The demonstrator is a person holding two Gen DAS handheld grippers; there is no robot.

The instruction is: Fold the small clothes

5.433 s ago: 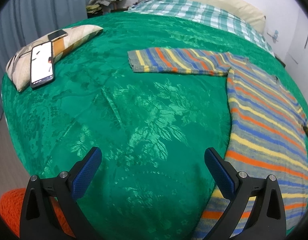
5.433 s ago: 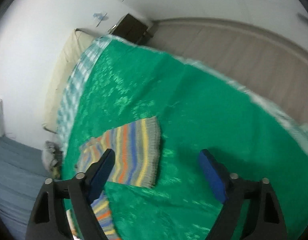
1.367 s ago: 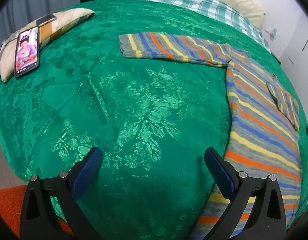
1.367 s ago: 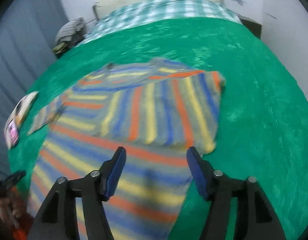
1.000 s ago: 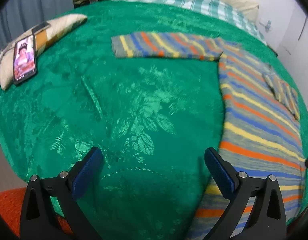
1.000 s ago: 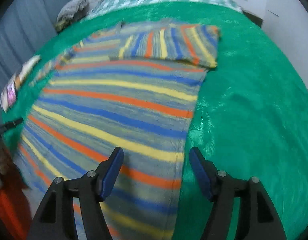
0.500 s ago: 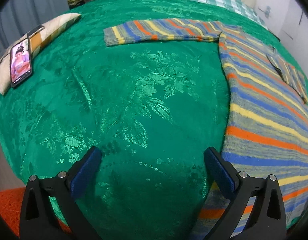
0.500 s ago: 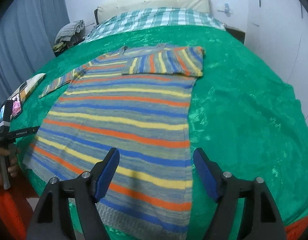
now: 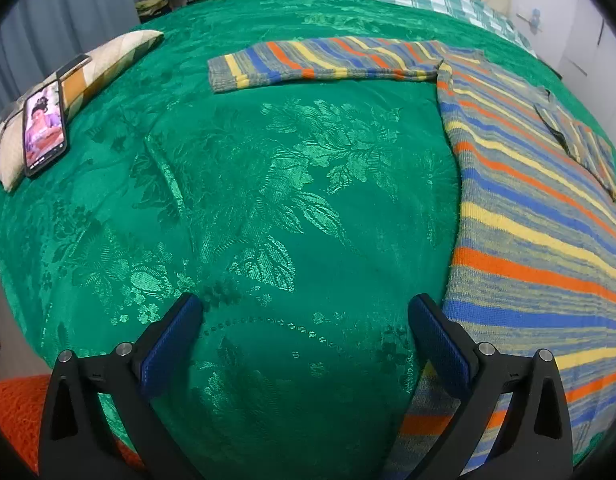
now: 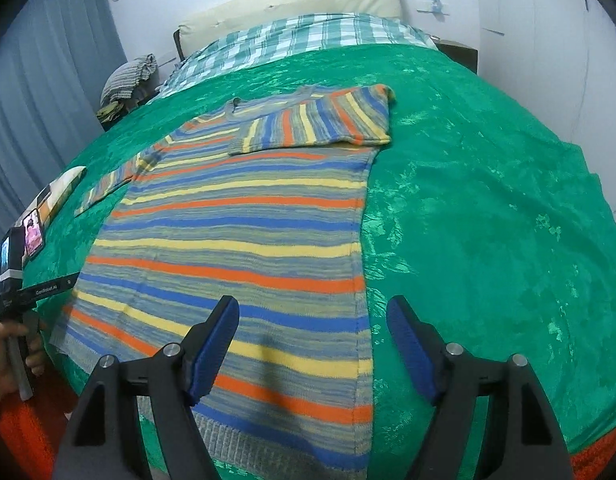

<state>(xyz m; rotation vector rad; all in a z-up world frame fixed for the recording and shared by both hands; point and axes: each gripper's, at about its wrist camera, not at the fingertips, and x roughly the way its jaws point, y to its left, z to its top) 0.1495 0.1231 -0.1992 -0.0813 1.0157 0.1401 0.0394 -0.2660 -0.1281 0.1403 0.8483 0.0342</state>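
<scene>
Jaws wide and empty on both: your left gripper [image 9: 304, 340] is nearer the sweater's [image 10: 244, 240] spread sleeve [image 9: 319, 62], lying across the bed [image 9: 268, 184].

green bedspread [image 9: 268, 200] | lit phone [image 9: 44, 132] on pillow [image 9: 108, 60] | checked sheet [image 10: 300, 36] | grey curtain [image 10: 48, 100]

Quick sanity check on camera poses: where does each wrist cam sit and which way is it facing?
Left wrist: on the left tongs, angled down over the near bed edge at green bedspread; striped sweater at right, phone far left; own open fingers show.
Right wrist: on the right tongs, facing the headboard over the sweater's hem; left hand shows.
Shared: sweater, phone, bedspread.
</scene>
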